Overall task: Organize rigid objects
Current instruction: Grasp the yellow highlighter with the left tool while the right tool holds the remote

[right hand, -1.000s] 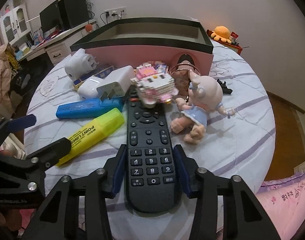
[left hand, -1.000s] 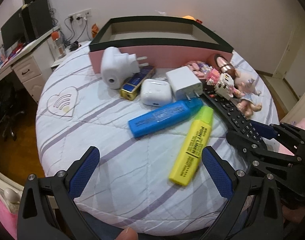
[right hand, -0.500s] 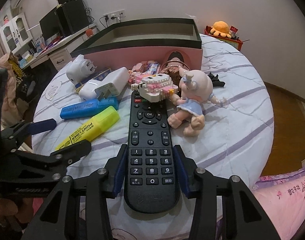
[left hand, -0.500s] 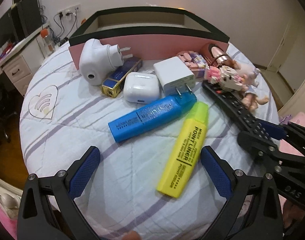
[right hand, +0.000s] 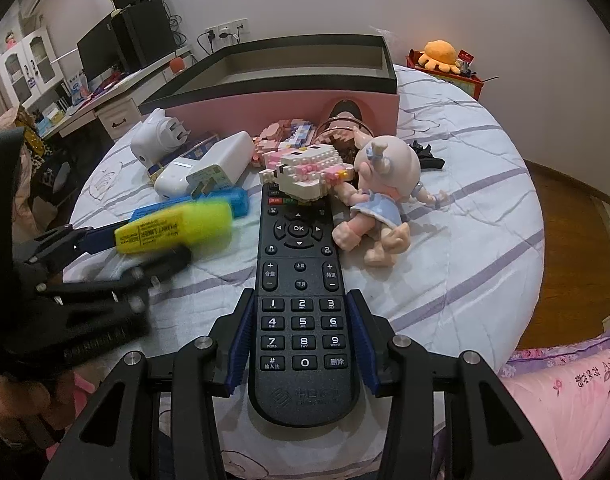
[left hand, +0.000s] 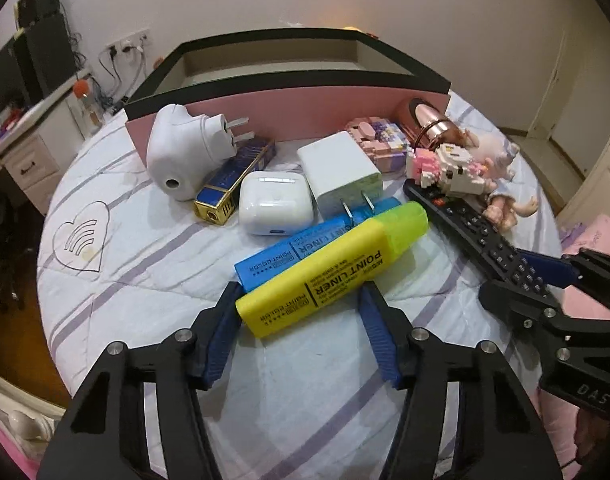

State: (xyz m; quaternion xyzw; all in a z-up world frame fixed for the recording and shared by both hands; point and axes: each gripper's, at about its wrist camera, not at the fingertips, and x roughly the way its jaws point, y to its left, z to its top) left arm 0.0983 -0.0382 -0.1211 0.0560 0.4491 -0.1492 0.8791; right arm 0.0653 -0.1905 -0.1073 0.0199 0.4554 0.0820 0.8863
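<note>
My left gripper (left hand: 301,320) is shut on the yellow highlighter (left hand: 329,272) near its rear end; it also shows, blurred, in the right wrist view (right hand: 173,228). My right gripper (right hand: 301,340) is shut on the black remote control (right hand: 301,292), whose far end lies under a white and pink block figure (right hand: 305,176). The remote also shows in the left wrist view (left hand: 477,232). A blue highlighter (left hand: 305,244) lies just behind the yellow one. The pink box with a black rim (left hand: 289,116) stands open at the back of the round table.
In front of the box lie a white plug adapter (left hand: 181,152), a blue and gold lighter (left hand: 233,180), a white earbud case (left hand: 273,200), a white charger (left hand: 341,172), a pink block model (left hand: 381,144), a rose-gold tube (left hand: 429,120) and a doll (right hand: 381,196). The table edge is close.
My left gripper moved forward and closed on the yellow highlighter, which now points up to the right. My right gripper stays shut on the remote.
</note>
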